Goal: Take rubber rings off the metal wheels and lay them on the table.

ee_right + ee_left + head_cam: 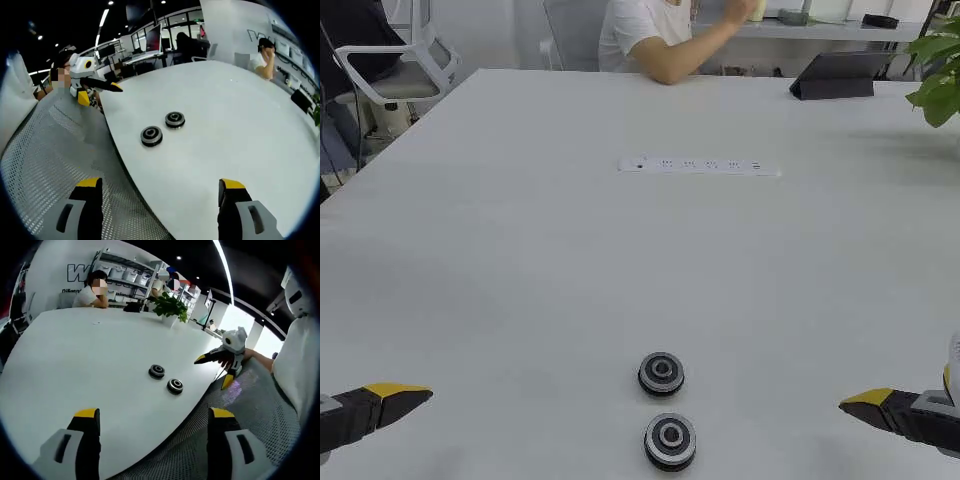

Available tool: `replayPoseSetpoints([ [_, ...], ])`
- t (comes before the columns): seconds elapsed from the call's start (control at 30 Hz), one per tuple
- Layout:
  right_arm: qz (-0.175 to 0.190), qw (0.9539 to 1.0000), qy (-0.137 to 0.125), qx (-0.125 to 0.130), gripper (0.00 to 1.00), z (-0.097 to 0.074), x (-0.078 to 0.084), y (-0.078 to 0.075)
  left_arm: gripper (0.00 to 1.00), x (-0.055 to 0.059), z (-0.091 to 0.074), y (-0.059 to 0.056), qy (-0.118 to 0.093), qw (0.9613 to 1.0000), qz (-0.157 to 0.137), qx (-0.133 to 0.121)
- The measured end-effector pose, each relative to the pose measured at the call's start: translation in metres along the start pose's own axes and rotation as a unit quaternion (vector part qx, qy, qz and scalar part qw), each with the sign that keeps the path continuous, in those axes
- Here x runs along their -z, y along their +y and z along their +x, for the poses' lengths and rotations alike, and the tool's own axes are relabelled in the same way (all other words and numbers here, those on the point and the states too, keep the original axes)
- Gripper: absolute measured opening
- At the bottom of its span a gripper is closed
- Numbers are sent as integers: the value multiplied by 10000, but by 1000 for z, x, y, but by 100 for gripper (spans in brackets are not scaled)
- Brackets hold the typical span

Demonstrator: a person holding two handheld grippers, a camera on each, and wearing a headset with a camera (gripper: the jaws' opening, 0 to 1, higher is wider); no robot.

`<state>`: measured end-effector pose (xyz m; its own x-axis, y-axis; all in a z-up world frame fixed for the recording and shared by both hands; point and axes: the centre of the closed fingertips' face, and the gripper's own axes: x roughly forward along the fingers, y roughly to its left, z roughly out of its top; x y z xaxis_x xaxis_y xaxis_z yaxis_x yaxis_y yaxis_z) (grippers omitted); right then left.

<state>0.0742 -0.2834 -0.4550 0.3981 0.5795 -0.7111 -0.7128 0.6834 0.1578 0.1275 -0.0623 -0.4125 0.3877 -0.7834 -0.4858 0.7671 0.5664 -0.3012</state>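
Two metal wheels with black rubber rings lie flat near the table's front edge: one wheel (661, 373) (156, 371) (175, 119) a little farther in, the other wheel (670, 440) (175, 386) (151, 135) nearer the edge. My left gripper (155, 420) (395, 395) is at the front left, open, holding nothing, well apart from the wheels. My right gripper (160, 189) (865, 402) is at the front right, also open and holding nothing. Each gripper shows in the other's view, the right gripper (217, 367) and the left gripper (97, 90).
A white power strip (698, 166) lies mid-table. A person sits at the far side (655, 35). A dark tablet stand (835, 75) and a green plant (940, 75) are at the far right. An office chair (405, 70) stands at the far left.
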Motion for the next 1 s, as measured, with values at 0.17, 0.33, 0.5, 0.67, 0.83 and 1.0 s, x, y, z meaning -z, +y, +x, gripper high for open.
replayPoseSetpoints([
  [0.17, 7, 10000, -5, 4, 95, 0, 0, 0, 84, -1, -1, 2, -43, 10000, -11, -35],
  [0.33, 7, 10000, -1, 15, 95, 0, 0, -1, 84, 0, 0, 1, 6, 10000, -44, -21],
  [0.5, 2, 10000, -5, 19, 95, 0, 0, -1, 85, -2, -1, 2, -70, 9999, -45, -57],
  [0.67, 1, 10000, -18, 27, 95, 0, -1, -1, 85, -1, -1, 3, -46, 10000, -55, -68],
  [0.83, -3, 10000, -22, 31, 95, 0, -1, -2, 86, -1, -1, 3, -26, 9999, -38, -90],
  [1.0, -11, 10000, -18, 35, 95, 0, -1, -2, 85, 1, -1, 2, 16, 10000, -48, -73],
])
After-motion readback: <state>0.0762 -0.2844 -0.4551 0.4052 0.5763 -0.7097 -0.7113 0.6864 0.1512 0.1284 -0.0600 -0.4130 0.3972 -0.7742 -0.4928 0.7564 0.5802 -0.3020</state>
